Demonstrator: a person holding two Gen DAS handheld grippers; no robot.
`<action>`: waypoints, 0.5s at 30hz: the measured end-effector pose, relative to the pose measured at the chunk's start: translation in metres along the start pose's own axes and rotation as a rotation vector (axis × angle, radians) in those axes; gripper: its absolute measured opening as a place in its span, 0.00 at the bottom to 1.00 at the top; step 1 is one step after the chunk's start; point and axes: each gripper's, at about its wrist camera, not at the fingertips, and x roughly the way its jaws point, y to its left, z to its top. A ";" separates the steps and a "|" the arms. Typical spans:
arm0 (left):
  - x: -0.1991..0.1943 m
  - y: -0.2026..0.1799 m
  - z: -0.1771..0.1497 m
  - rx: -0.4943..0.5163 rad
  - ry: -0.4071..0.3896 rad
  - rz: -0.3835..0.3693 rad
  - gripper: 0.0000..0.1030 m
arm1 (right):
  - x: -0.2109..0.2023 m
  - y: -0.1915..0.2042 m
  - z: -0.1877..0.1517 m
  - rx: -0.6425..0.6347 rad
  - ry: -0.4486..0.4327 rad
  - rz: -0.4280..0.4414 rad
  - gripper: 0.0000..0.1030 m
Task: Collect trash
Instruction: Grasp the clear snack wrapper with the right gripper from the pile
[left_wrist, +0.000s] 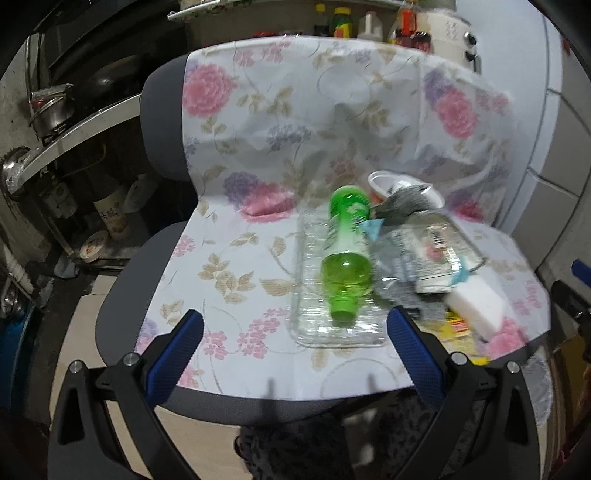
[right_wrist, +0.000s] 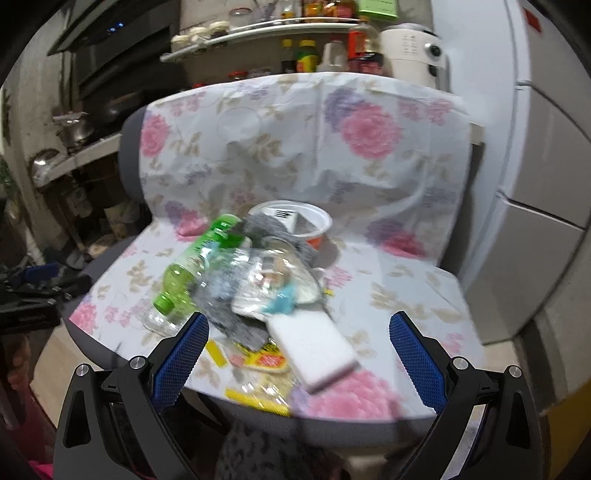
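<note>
A pile of trash lies on a chair seat covered with a floral cloth (left_wrist: 236, 266). A green plastic bottle (left_wrist: 345, 254) rests on a clear plastic tray (left_wrist: 314, 325). Beside it are a grey rag (left_wrist: 406, 201), a white cup (left_wrist: 384, 181), a clear wrapper (left_wrist: 432, 251), a white block (left_wrist: 476, 306) and a yellow packet (left_wrist: 458, 328). My left gripper (left_wrist: 295, 332) is open just short of the bottle's cap. In the right wrist view my right gripper (right_wrist: 297, 332) is open around the white block (right_wrist: 314, 347), near the yellow packet (right_wrist: 266, 360), green bottle (right_wrist: 195, 269) and cup (right_wrist: 295, 221).
The chair (right_wrist: 129, 147) stands in a kitchen. Shelves with pots (left_wrist: 51, 114) are at the left, bottles (right_wrist: 306, 55) and a white appliance (right_wrist: 413, 51) behind, white cabinet fronts (right_wrist: 535, 184) at the right. Dark patterned fabric (left_wrist: 295, 450) hangs below the seat's front edge.
</note>
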 end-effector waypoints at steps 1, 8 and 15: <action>0.006 0.000 0.000 0.009 0.000 0.003 0.94 | 0.007 -0.001 -0.001 -0.002 0.028 0.006 0.94; 0.040 0.001 -0.001 0.052 0.042 0.023 0.94 | 0.062 0.012 0.002 -0.069 0.138 0.027 0.94; 0.067 0.003 0.003 0.047 0.081 0.003 0.94 | 0.103 0.009 0.009 -0.066 0.155 0.051 0.88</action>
